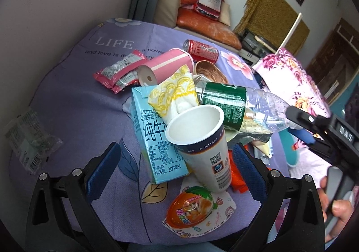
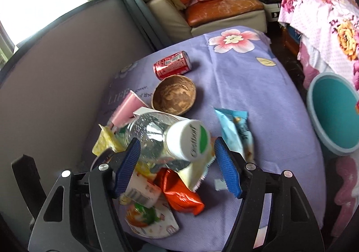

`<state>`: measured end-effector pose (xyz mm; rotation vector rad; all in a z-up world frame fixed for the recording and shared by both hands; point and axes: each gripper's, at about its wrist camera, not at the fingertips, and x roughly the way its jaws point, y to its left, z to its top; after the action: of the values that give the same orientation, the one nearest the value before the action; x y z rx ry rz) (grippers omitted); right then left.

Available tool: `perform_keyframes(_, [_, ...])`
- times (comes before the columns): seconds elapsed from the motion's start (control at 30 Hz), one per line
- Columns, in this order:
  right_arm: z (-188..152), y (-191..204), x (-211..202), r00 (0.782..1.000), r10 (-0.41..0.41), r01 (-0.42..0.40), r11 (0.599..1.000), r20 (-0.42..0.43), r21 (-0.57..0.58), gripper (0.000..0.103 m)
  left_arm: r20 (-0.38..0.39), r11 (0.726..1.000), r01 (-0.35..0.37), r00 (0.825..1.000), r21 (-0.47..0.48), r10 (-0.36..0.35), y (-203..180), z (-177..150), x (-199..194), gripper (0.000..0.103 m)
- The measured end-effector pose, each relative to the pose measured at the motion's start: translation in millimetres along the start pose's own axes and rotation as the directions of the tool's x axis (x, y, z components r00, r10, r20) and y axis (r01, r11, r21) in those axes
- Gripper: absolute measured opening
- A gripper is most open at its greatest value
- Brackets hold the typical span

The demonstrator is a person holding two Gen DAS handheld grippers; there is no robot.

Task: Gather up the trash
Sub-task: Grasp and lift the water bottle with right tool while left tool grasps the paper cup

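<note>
Tongs on the right (image 2: pixel 177 162) are straddling, spread, the capped neck of the clear plastic bottle (image 2: pixel 157 137) atop the counter's trash heap, the left tongs (image 1: pixel 175 162) gaping around the paper cup (image 1: pixel 202 139), so closing off-centre is risking toppling everything.

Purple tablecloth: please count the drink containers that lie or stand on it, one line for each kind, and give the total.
Red can: 1
Plastic bottle: 1
Milk carton: 1
Paper cup: 1
Total: 4
</note>
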<state>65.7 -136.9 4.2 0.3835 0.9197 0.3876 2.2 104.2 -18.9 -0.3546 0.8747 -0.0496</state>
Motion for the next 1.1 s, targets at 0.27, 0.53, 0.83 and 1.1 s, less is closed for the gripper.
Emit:
perform_keyframes(0.27, [8.6,19.0,-5.7,0.994,0.106,-0.105,0.994,0.029,-0.025,0.038,-0.044,1.0,0.024,0.999,-0.001,-0.024,-14.6,-3.3,15.8,0.099])
perform_keyframes(0.53, [18.0,34.7,-16.8,0.993,0.115,-0.112,0.991,0.036,-0.075,0.032,0.004,0.999,0.018,1.0,-0.047,-0.017,-23.1,2.2,23.2,0.072])
perform_keyframes(0.83, [45.9,45.1,-43.1,0.989,0.12,-0.109,0.986,0.083,-0.124,0.031,0.041,0.999,0.036,0.998,0.026,-0.037,-31.6,12.2,7.0,0.032])
perform_keyframes(1.1, [60.2,41.9,-71.0,0.984,0.11,-0.088,0.984,0.139,-0.152,0.031,-0.037,0.996,0.037,0.999,0.085,-0.034,-40.3,16.5,20.9,0.011])
